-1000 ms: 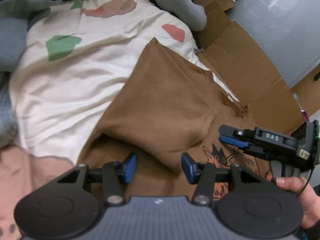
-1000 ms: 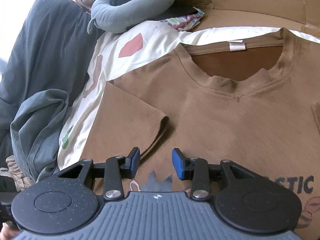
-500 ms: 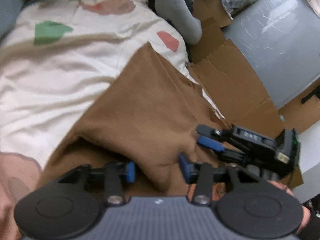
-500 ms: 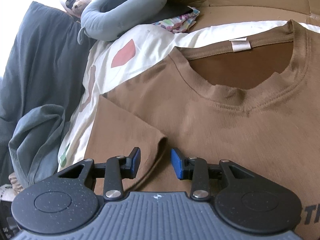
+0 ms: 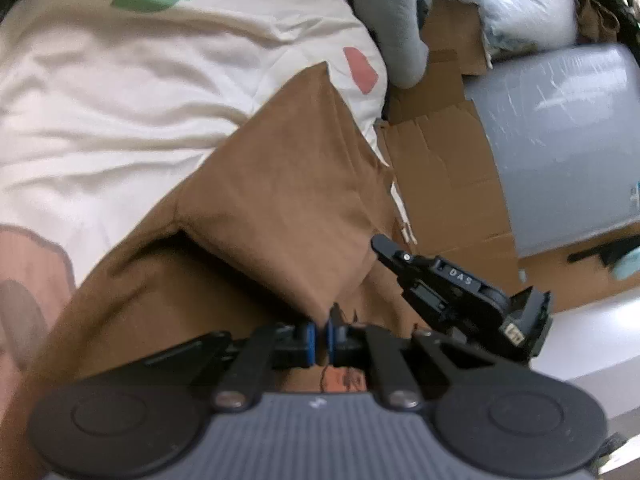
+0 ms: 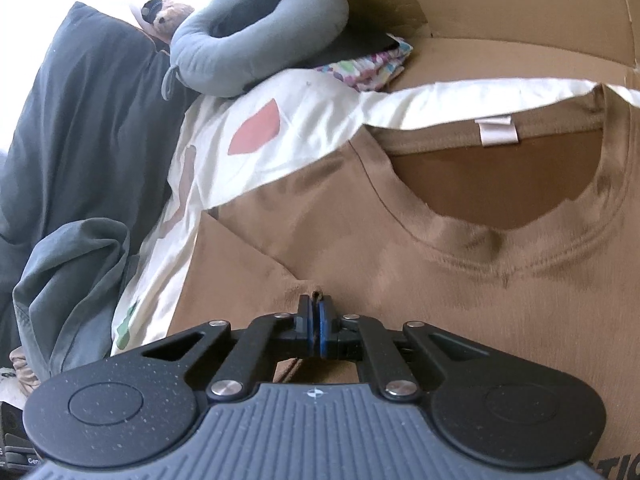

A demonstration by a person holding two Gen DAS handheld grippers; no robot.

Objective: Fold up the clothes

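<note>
A brown T-shirt (image 5: 288, 200) lies face up on a cream sheet, its sleeve folded in over the chest. In the left wrist view my left gripper (image 5: 320, 338) is shut on the lower corner of that folded sleeve. Just to its right is my right gripper (image 5: 382, 244), its black body lying across the shirt. In the right wrist view the right gripper (image 6: 316, 308) is shut on a pinch of the T-shirt (image 6: 460, 280) at the sleeve's hem. The collar with its white label (image 6: 496, 132) lies beyond it.
The cream sheet (image 5: 120, 120) with coloured patches spreads to the left. Flattened cardboard (image 5: 444, 168) and a grey bin (image 5: 560, 140) lie to the right. A grey neck pillow (image 6: 248, 48), a dark blanket (image 6: 80, 128) and a grey-green garment (image 6: 72, 280) sit at the bed's far side.
Both grippers went from open to shut on the brown fabric. The left one sank and rolled onto the sleeve's corner; the right one slid towards the collar along the sleeve's hem.
</note>
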